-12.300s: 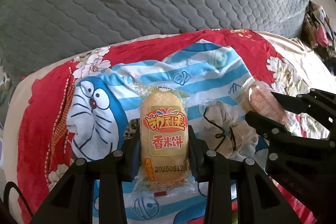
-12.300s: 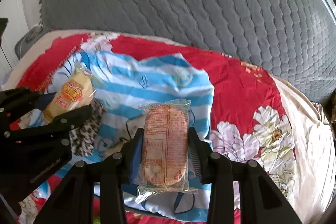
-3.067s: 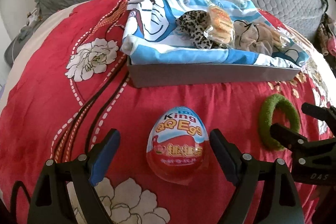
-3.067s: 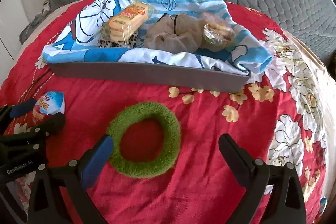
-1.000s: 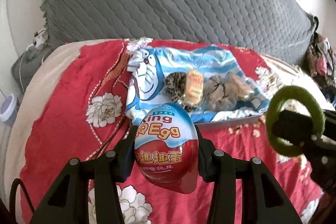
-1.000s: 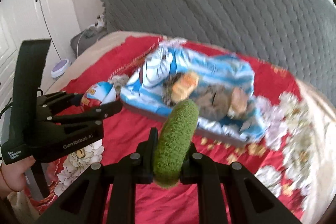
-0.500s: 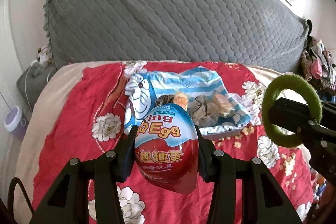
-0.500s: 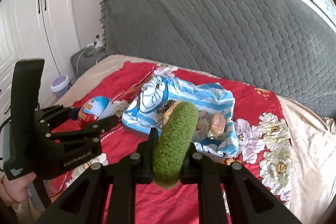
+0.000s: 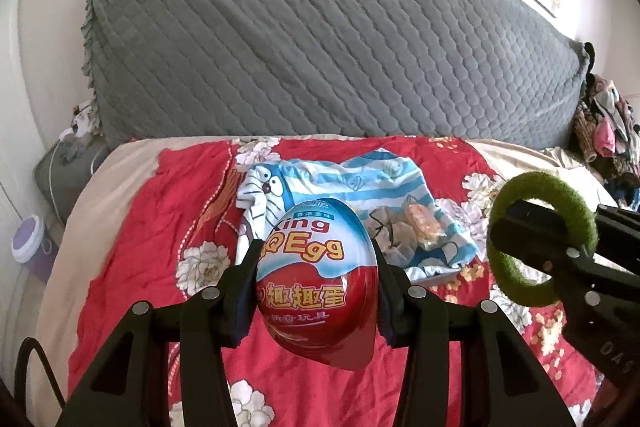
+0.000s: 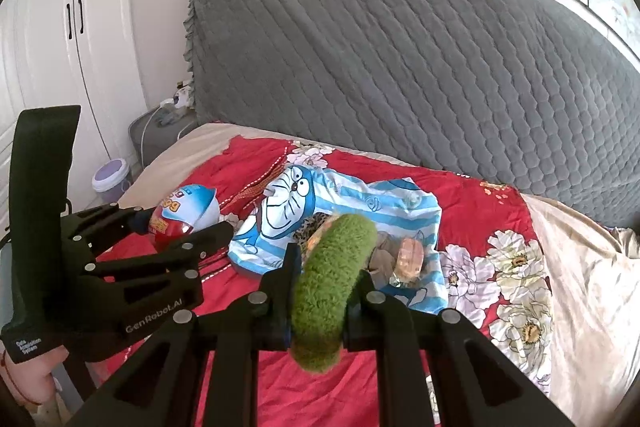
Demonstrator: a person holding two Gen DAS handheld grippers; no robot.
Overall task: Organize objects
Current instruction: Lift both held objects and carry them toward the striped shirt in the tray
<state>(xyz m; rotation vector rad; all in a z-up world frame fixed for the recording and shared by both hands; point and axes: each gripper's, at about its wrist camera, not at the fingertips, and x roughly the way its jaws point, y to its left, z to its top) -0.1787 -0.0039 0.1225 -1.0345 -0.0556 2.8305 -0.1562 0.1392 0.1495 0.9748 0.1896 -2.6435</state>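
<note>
Left gripper (image 9: 316,291) pinches one glossy, egg-shaped plastic toy egg (image 9: 318,279) above the red floral bedspread (image 9: 152,227). Right gripper (image 10: 320,301) clamps one fuzzy green ring scrunchie (image 10: 332,283). Beyond, one cartoon-cloth tray (image 10: 416,211) holds two wrapped snacks.

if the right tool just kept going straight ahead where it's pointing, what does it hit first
Probably the snack pile on the blue striped cloth: the right tool, shut on the green ring, points there. Depth is unclear.
</note>
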